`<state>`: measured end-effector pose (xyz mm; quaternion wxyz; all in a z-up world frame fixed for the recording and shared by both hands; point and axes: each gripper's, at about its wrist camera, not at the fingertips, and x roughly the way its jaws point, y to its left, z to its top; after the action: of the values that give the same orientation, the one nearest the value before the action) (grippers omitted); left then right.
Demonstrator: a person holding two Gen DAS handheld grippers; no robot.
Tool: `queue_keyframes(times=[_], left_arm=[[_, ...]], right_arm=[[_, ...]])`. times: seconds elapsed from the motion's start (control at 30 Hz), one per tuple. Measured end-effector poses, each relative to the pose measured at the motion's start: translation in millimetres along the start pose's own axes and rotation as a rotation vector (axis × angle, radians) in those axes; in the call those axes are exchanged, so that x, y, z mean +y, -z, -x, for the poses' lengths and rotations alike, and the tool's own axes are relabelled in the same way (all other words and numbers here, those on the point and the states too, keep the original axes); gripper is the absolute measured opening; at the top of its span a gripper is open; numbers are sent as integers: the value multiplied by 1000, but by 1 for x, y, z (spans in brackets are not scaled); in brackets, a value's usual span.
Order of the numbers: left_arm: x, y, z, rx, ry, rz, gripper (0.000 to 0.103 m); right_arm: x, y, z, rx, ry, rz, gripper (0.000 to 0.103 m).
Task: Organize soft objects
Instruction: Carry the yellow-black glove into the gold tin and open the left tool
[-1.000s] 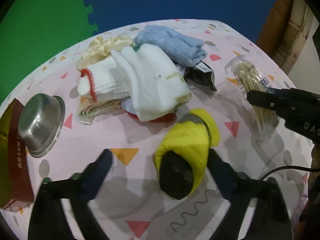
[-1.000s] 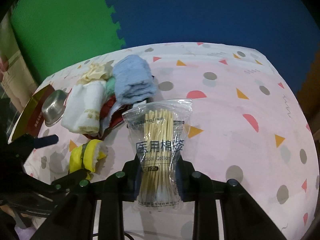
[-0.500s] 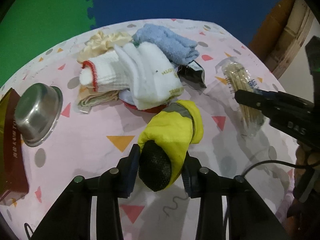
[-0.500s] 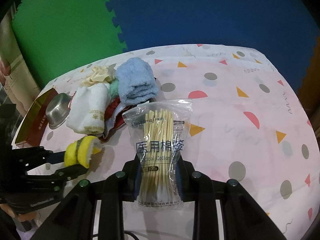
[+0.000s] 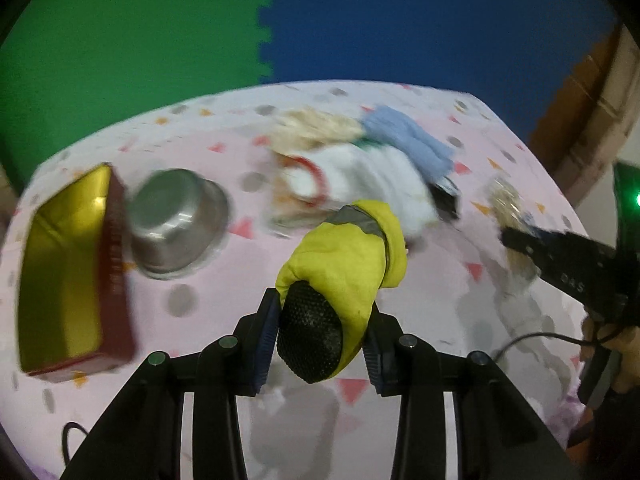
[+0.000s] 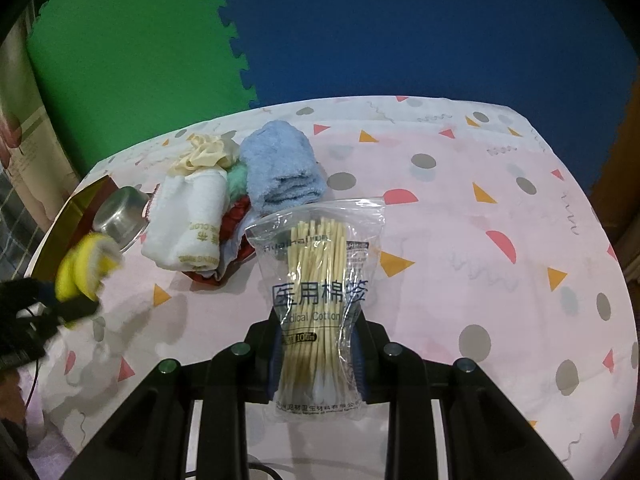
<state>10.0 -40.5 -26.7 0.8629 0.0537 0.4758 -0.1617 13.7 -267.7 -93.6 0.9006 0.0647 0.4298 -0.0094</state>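
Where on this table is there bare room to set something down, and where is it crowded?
Bare: the tablecloth right of the cotton swab bag, out to the far edge. Crowded: the left, with the blue towel, white cloths, steel bowl and gold box.

My left wrist view is smeared with blur: the pile of cloths (image 5: 352, 168) runs into pale streaks, and I cannot separate one piece from another there. The lettering on the red box (image 5: 116, 256) is unreadable. My left tongs (image 5: 320, 340) cover the sides of the yellow glove (image 5: 340, 264), and its far cuff hides part of the pile. In my right wrist view the same glove (image 6: 86, 266) is a yellow blur at the left edge, and the bag of cotton swabs (image 6: 320, 288) hides the tabletop (image 6: 500, 280) behind it.
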Motion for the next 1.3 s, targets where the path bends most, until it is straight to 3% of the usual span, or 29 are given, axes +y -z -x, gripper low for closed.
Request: queue_keyframes(times=[0.23, 0.4, 0.63, 0.8, 1.3], left_arm=[[79, -11, 15, -31, -143, 152, 35], [142, -13, 13, -32, -301, 250, 35], [207, -11, -1, -4, -424, 312, 35], [233, -10, -17, 32, -459, 317, 35], [277, -10, -58, 125, -461, 351, 37]], right_arm=[[-4, 3, -7, 25, 29, -15, 28], [-8, 5, -10, 38, 43, -24, 28], [-10, 5, -11, 45, 69, -27, 28], [-7, 4, -12, 51, 84, -20, 28], [0, 2, -9, 58, 115, 0, 28]])
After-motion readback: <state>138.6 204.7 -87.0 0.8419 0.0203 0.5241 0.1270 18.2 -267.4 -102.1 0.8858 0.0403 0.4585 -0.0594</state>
